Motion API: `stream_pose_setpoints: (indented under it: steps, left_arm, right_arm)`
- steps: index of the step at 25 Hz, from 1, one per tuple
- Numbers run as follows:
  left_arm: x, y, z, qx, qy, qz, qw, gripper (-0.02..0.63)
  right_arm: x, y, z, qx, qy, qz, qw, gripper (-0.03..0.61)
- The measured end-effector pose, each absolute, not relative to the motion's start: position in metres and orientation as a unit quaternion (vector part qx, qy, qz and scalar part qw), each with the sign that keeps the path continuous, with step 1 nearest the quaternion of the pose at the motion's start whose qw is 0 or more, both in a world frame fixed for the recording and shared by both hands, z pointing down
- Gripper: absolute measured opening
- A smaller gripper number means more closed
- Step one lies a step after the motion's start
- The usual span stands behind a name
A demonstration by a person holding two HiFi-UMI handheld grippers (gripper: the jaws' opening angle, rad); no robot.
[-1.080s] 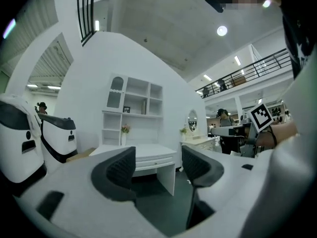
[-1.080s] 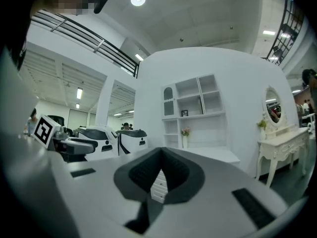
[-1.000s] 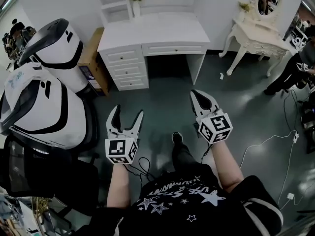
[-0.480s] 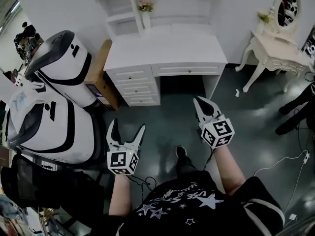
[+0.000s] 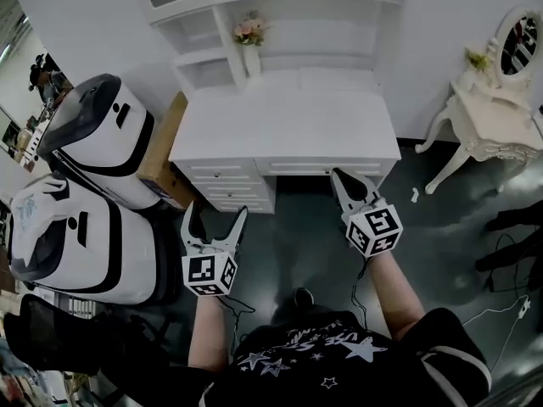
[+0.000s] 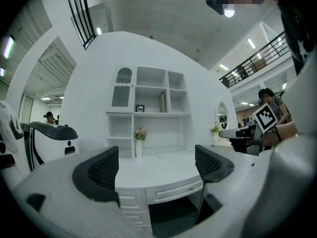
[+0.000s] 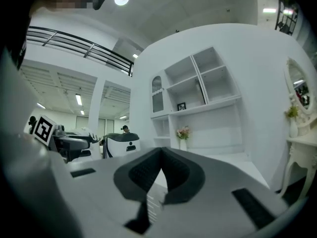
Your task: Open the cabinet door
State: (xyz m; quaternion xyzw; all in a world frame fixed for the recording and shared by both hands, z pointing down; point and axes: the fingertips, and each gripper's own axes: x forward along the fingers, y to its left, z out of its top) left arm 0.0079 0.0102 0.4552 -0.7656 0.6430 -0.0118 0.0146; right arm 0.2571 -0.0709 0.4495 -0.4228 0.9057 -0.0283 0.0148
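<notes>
No legible text. Black shirt has white lettering among stars, upside down and unreadable. Cubes on left gripper and right gripper: square markers only.

Black T-shirt, white star print. White left tool, right tool; black pads, square-marker cubes.

I'm in a lab hall w/ a mock bedroom set: white wooden worktop w/ drawers, white vanity table w/ oval mirror, bulky white-and-black machines alongside, black balcony railing overhead.
</notes>
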Motion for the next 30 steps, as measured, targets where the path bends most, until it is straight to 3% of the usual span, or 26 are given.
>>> stream_pose_setpoints:
  steps: [14, 30]
  left_arm:
    - [0.013, -0.104, 0.416, -0.776, 0.627, -0.007, 0.069, 0.471]
    - [-0.065, -0.331, 0.348, -0.817, 0.555, 0.010, 0.154, 0.469]
  right_arm:
    - [0.239, -0.167, 0.421, -0.403, 0.914, -0.006, 0.049, 0.006]
    - [0.152, -0.358, 0.363, -0.437, 0.894, 0.060, 0.077, 0.006]
